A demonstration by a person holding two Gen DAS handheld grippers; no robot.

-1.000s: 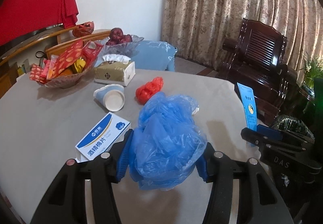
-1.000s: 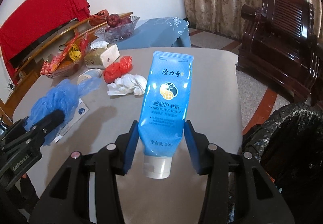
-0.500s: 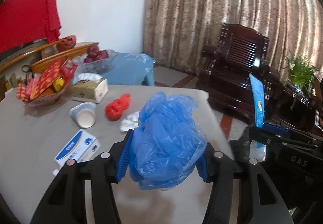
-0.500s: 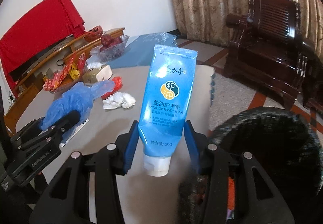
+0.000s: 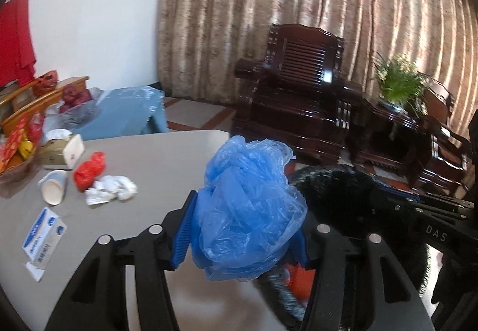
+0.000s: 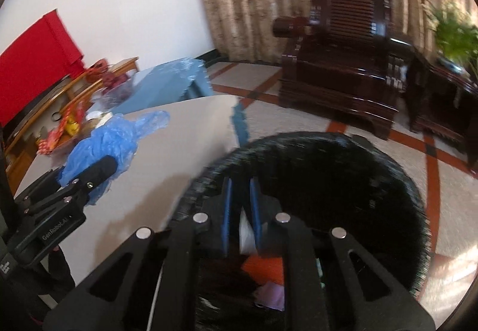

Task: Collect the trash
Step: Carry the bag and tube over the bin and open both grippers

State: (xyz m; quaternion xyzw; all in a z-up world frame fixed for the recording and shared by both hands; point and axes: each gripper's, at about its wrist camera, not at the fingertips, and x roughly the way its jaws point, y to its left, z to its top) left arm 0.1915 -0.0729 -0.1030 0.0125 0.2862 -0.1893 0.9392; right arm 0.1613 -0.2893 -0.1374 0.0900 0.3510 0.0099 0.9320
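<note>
The right hand-held gripper [image 6: 241,213] hangs over the open mouth of a black-lined trash bin [image 6: 388,178] beside the tabletop [image 6: 167,149]. Half a second ago its blue pads clasped a blue hand-cream tube; now the tube is gone from between them, and the jaws have just been closing, standing nearly together with only a narrow gap. A white sliver shows below the gap, too blurred to name. The tube itself is not clearly visible; it has most likely dropped into the bin, where orange and purple scraps already lie.

The left hand-held gripper [image 5: 242,229] is clamped on a crumpled blue plastic bag [image 5: 248,208], carried at the tabletop's edge with the bin's rim just beyond it. A second ago this bag was over the middle of the tabletop.

Judging by this, one piece is delivered and the bag is next to be released. Left on the tabletop are a white paper wad [image 5: 112,186], a red plastic bundle [image 5: 89,171], a tipped paper cup [image 5: 53,190] and a small blue and white box [image 5: 44,234].
</note>
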